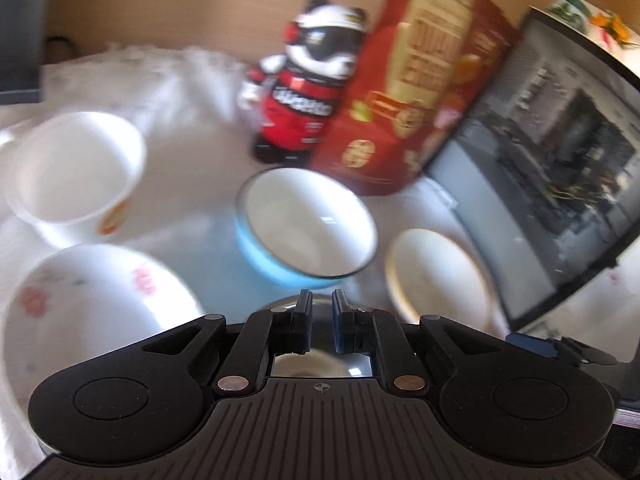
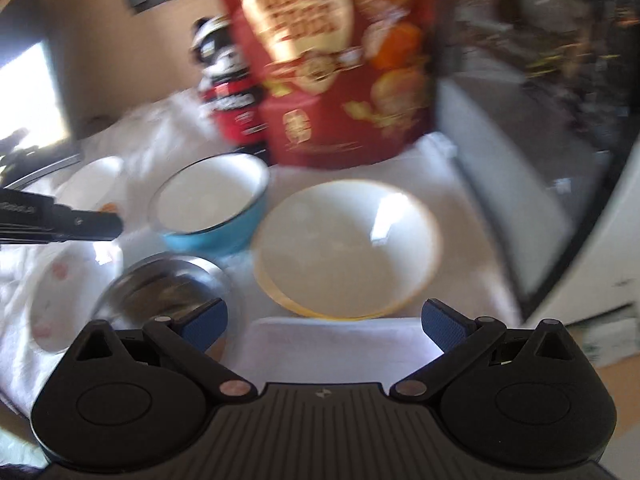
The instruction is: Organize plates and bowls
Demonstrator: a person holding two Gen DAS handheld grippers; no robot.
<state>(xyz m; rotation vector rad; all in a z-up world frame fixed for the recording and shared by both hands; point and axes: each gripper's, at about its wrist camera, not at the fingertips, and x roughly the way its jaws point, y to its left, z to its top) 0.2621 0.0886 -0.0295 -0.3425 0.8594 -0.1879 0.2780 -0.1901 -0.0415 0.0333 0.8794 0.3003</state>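
White cloth covers the surface (image 2: 344, 336), with a tan wall behind and a dark screen (image 1: 560, 168) leaning at the right edge.

Take the blue bowl (image 1: 308, 224) as the landmark. Just right of it lies the cream plate (image 2: 348, 248) with a yellow rim. In front of the blue bowl sits the steel bowl (image 2: 168, 284). Left of the blue bowl stands a white cup bowl (image 1: 76, 184) with an orange mark, and nearer than that, a floral bowl (image 1: 92, 312) with pink flowers. Behind the blue bowl stand a red box (image 1: 408, 92) and a panda figure (image 1: 308, 80).

The right claw (image 2: 324, 320) is spread wide and holds nothing; it hovers just short of the cream plate's near rim. The left claw (image 1: 322, 304) has its pads nearly together, a narrow gap showing, directly over the steel bowl's rim; whether it pinches that rim I cannot tell.

The step in hand looks like picking up the cream plate. To do it well, I would bring one pad under the near rim and one over it, then close firmly before lifting, since a shallow glazed plate will likely slip.

Obstacles: the red box rises close behind the plate, so a long push forward could knock it. The steel bowl and the left tool (image 2: 60, 220) crowd the plate's left side. Both views are blurred, so fine contact is hard to read.
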